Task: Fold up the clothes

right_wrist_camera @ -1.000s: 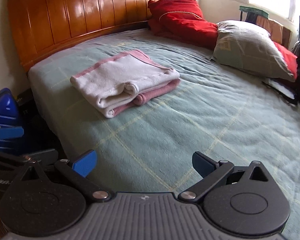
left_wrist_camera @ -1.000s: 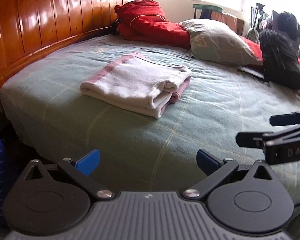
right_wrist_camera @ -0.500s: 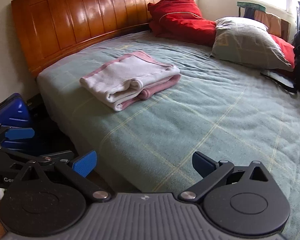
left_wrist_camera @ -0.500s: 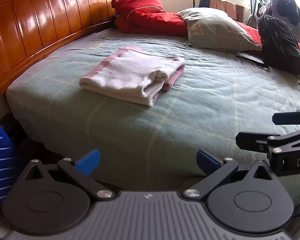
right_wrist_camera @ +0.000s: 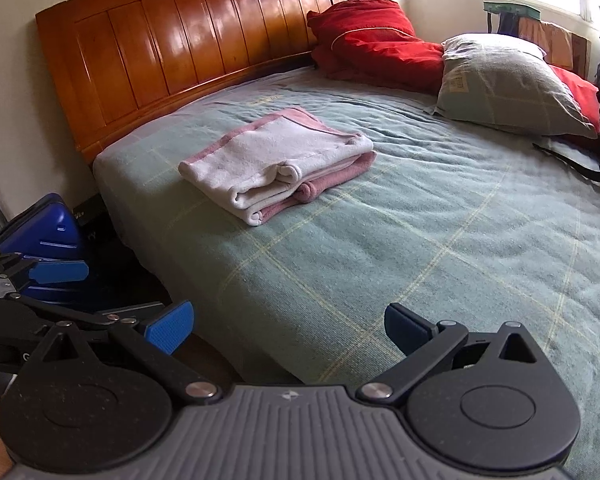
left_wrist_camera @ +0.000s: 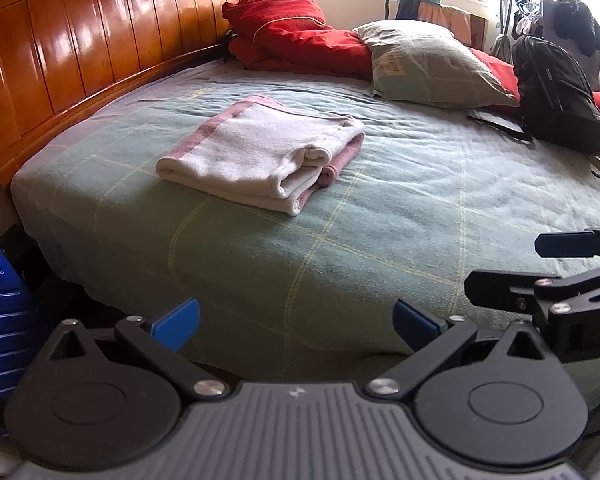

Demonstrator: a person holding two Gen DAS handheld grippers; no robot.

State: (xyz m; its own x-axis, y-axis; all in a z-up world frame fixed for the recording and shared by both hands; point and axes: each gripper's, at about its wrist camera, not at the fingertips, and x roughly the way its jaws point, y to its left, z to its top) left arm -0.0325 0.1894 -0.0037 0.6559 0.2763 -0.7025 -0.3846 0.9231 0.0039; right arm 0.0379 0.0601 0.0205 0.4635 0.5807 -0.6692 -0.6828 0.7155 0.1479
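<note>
A white garment with pink trim lies folded in a neat stack on the green checked blanket of the bed; it also shows in the right wrist view. My left gripper is open and empty, held off the bed's near edge, well short of the garment. My right gripper is open and empty too, over the bed's near edge. The right gripper shows at the right of the left wrist view, and the left gripper at the left of the right wrist view.
A wooden headboard stands on the left. A red quilt, a grey pillow and a black backpack lie at the bed's far side. A blue suitcase stands on the floor beside the bed.
Both grippers have drawn back from the bed, so the folded garment looks farther away and more floor and suitcase show. The garment has not moved. Both grippers stay open.
</note>
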